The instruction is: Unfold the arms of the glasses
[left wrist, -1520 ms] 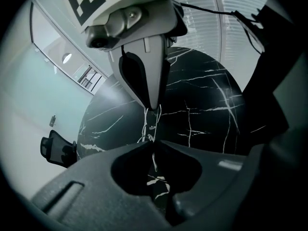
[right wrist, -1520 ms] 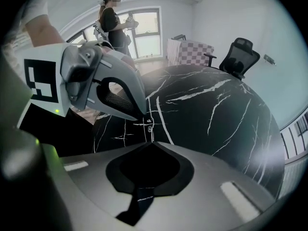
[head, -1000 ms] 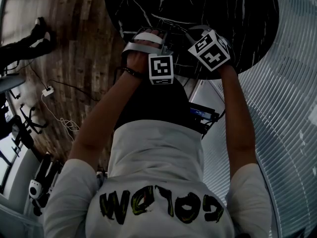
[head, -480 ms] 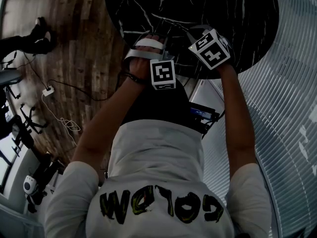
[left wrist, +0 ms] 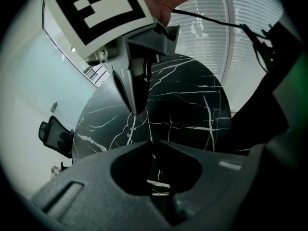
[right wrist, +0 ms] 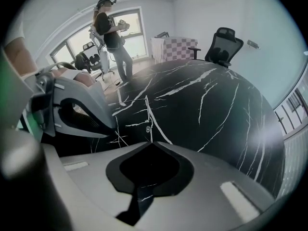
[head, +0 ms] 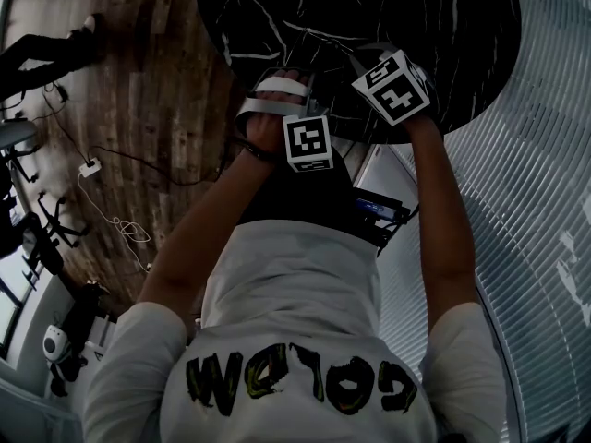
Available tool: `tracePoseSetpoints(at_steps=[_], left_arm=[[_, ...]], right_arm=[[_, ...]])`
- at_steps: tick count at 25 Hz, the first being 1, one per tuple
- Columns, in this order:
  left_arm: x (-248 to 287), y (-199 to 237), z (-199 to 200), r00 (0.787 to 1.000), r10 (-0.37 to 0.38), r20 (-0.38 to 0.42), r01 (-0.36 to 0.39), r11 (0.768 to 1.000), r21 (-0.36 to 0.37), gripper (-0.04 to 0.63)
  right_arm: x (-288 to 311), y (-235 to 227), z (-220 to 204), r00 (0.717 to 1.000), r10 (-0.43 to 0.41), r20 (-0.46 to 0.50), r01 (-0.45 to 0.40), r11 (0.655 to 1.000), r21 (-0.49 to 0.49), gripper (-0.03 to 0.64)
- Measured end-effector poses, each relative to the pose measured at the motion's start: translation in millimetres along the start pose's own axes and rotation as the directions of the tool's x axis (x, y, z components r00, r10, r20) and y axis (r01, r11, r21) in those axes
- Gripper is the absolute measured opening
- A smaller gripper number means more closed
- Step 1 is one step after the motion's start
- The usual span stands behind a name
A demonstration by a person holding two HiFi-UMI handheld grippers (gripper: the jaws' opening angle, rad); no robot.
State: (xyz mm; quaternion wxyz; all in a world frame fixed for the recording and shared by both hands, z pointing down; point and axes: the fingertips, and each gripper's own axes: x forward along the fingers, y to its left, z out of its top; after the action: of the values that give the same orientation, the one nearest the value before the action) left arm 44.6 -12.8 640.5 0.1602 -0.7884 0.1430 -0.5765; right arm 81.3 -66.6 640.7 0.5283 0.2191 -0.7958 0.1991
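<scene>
Glasses [left wrist: 150, 126] read only as a thin pale strand on the black marble table [head: 416, 26], hard to tell from its veins. Strand runs straight ahead out of the left gripper [left wrist: 152, 143], long axis toward the right gripper [right wrist: 147, 141], whose tips stand just beyond. Left jaws have just been easing apart: narrow slit, strand in it, apparently pinched. Right jaws pressed together; a like strand starts at their tips, grip uncertain. Left sits nearer for the swing.
</scene>
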Motion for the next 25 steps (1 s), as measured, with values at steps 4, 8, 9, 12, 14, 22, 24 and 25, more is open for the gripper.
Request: tracePoseSetpoints(at_steps=[4,8,9,12,14,22,24,25], left_arm=[[-4,-7,4,1.0,-0.014,0.004,0.014,0.999,-0.04,0.028],[-4,-13,9,1.0,-0.021,0.003,0.021,0.998,-0.055,0.031],[-4,-15,10,1.0,-0.022,0.005,0.022,0.998,-0.059,0.031],[-5,-18,12,1.0,-0.025,0.007,0.026,0.997,-0.071,0.032],[-4,-21,14,1.0,-0.029,0.007,0.03,0.996,-0.079,0.034],[-4,-30,23,0.999,-0.047,0.026,0.05,0.992,-0.118,0.041],[-3,-33,26,0.998,-0.049,0.03,0.052,0.99,-0.127,0.041],[-3,-34,27,0.998,-0.05,0.033,0.054,0.99,-0.131,0.042]], right_arm=[[-2,0,1,1.0,-0.007,-0.007,0.007,1.0,0.004,0.0],[-2,-2,2,1.0,-0.012,-0.009,0.012,1.0,0.001,0.0],[-1,-2,2,1.0,-0.013,-0.009,0.013,1.0,-0.001,0.0],[-1,-2,2,1.0,-0.015,-0.011,0.015,1.0,0.002,0.0],[-1,-2,0,1.0,-0.017,-0.011,0.017,1.0,0.004,0.0],[-2,-3,1,1.0,-0.025,-0.017,0.025,1.0,0.0,0.0],[-3,-3,0,0.999,-0.028,-0.015,0.028,1.0,0.001,0.0],[-3,-3,-1,0.999,-0.03,-0.015,0.03,1.0,0.001,0.0]])
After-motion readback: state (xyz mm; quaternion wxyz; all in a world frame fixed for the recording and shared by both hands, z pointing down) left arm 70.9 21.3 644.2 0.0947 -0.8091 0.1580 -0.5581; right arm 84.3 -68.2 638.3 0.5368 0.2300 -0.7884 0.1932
